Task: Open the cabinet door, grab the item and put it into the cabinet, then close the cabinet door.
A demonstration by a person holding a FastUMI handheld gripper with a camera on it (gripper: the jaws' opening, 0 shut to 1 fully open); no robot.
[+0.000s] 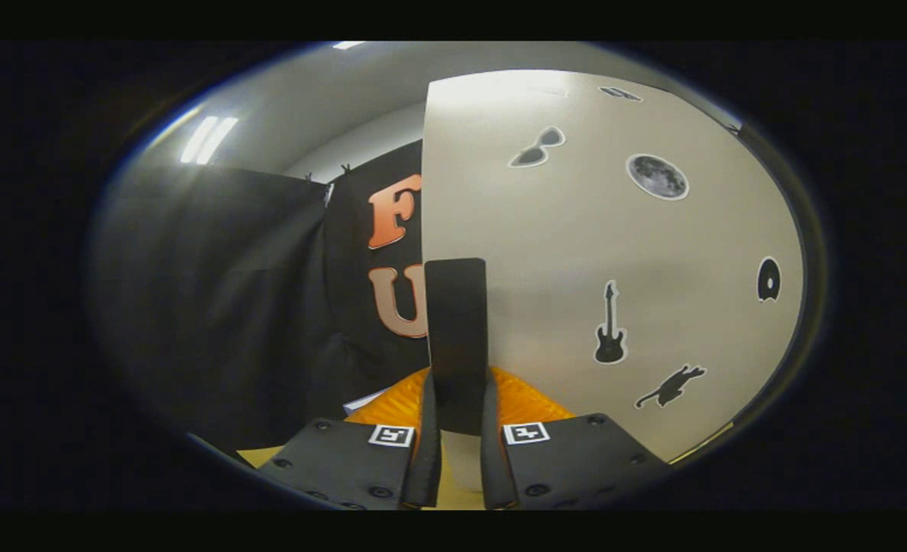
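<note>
Gripping the dark handle (pixel 457 330) of the sticker-covered cabinet door (pixel 599 253), gripper (pixel 459 429) fingers clamped on both sides.

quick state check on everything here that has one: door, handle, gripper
cabinet door: upright, stickers on its face; open or closed cannot be told
door handle: upright, between the fingers
hand-held gripper: shut on door handle, both fingers pressing its sides
</note>
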